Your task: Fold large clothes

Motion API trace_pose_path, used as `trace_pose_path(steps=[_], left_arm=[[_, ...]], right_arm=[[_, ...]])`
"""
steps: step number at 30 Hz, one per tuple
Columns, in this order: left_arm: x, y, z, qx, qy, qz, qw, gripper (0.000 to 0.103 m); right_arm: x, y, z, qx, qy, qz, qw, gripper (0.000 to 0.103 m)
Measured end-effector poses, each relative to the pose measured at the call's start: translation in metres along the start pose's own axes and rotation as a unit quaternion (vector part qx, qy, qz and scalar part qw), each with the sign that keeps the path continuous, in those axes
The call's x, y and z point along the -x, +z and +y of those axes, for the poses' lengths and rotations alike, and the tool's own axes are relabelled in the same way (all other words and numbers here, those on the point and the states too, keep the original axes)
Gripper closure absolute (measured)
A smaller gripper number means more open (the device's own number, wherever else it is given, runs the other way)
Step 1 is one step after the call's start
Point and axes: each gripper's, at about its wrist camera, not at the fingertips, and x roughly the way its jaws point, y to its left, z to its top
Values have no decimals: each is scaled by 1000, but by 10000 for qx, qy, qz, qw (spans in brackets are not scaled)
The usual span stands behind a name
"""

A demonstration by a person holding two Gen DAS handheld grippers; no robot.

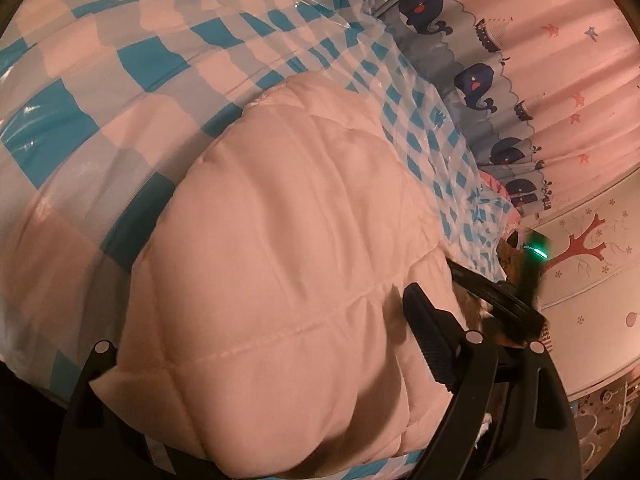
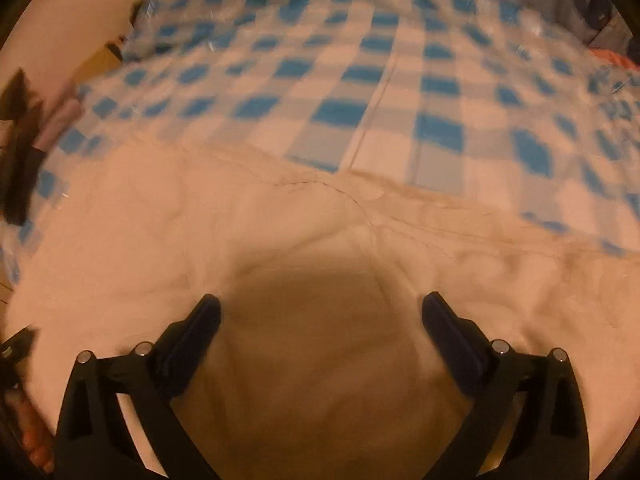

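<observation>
**Quilted garment spread on the checked bed, both grippers over it**

The pale pink quilted garment [image 1: 280,264] lies on a bed covered by a blue-and-white checked sheet [image 1: 120,64] under clear plastic film. In the left wrist view it bulges in a thick padded fold that fills the space between the left gripper's [image 1: 256,344] fingers [image 1: 430,340]. The near finger is buried behind the fabric, so whether the pads press on the garment cannot be told; they stand wide apart.

In the right wrist view the same garment [image 2: 320,248] lies flatter, its far edge running across the checked sheet [image 2: 400,80]. The right gripper [image 2: 320,308] hangs above it with its fingers [image 2: 204,320] released and spread wide, nothing between them; their shadow falls on the cloth below. This view is blurred.

Beyond the bed, in the left wrist view, hangs a pink curtain [image 1: 560,60] with a band of navy whales [image 1: 476,80] and boats. Lower right is a pale panel painted with a red tree [image 1: 580,244], and in front of it a dark device with a green light [image 1: 534,250]. At the left edge of the right wrist view stand dark, blurred objects [image 2: 20,152] that cannot be identified.
</observation>
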Motion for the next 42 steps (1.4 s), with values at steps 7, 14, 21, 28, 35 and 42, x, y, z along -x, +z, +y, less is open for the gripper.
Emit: trace_pose_path(steps=[7,14,21,28,35,42], left_arm=[[-8,-3,4,248,-200,-137,9994,37],[3,-4,2,190,-272,-217,9992,59],[2,-8,3,225,-252,-329,9989,60],[3,-10,3,250,-261,-436,9984,60],[13,-15,-11,-25,-90,-668,9977,61],[18,-16,-21,-219,-33,-808,9965,61]], right_arm=[[36,-81,17,731,-584,-289,9952,6],[88,-89,27,534,-238,-1215,9909,6],[54,-113,39,686,-387,-569,9953,6],[57,-111,37,836,-927,-660,9900,6],[87,-66,26,392,-556,-1279,9895,6],[-31,-6,2,325,-853,339,9952,6]])
